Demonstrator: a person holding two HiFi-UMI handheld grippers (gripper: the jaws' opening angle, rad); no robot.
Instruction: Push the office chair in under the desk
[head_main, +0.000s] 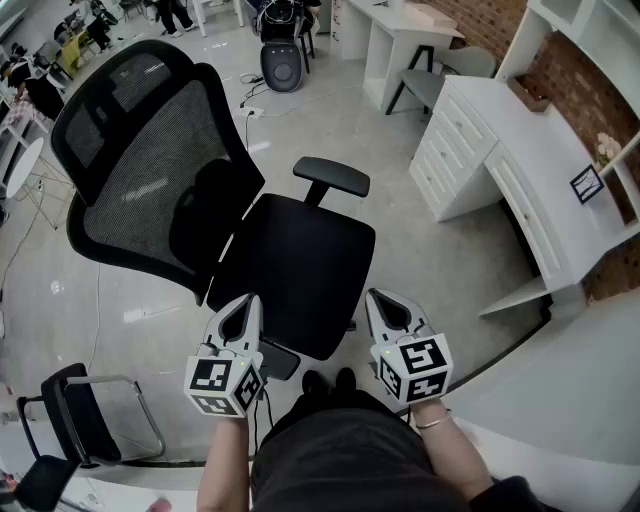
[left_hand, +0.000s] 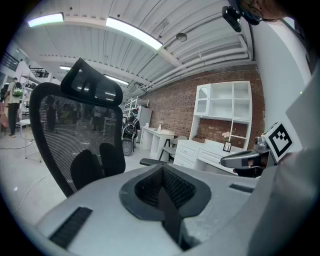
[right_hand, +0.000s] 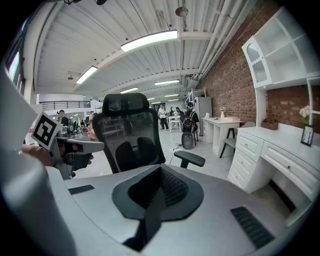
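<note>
Head view, counted: one black office chair (head_main: 300, 255), two hand-held grippers, two marker cubes, and two white desks.

- The chair stands at centre-left on the grey floor (head_main: 440, 250), mesh backrest (head_main: 150, 180) toward the upper left. It is well apart from the drawer desk (head_main: 545, 165) at the right and is not under it.
- One armrest (head_main: 333, 177) shows clearly at upper centre. A second dark pad at the lower edge of the seat is partly covered by the left gripper (head_main: 243, 308), and the chair's base is hidden beneath the seat.
- The far desk (head_main: 400, 35) at the top is cut off by the frame edge. A second, metal-framed chair (head_main: 85, 420) is cropped at the lower left.

Pose: both forearms rise from the bottom edge, with a hand clasped round each handle below its marker cube. The left gripper and the right gripper (head_main: 383, 305) point up the frame, side by side, at the near edge of the seat. Whether either tip touches the seat cannot be told.

Left gripper view: the left gripper (left_hand: 164, 190) has its jaws pressed together with nothing between them. The backrest fills the left of the frame.

Right gripper view: the right gripper (right_hand: 159, 187) likewise has its jaws closed and empty. The chair lies ahead at centre and the drawer desk at right.
</note>
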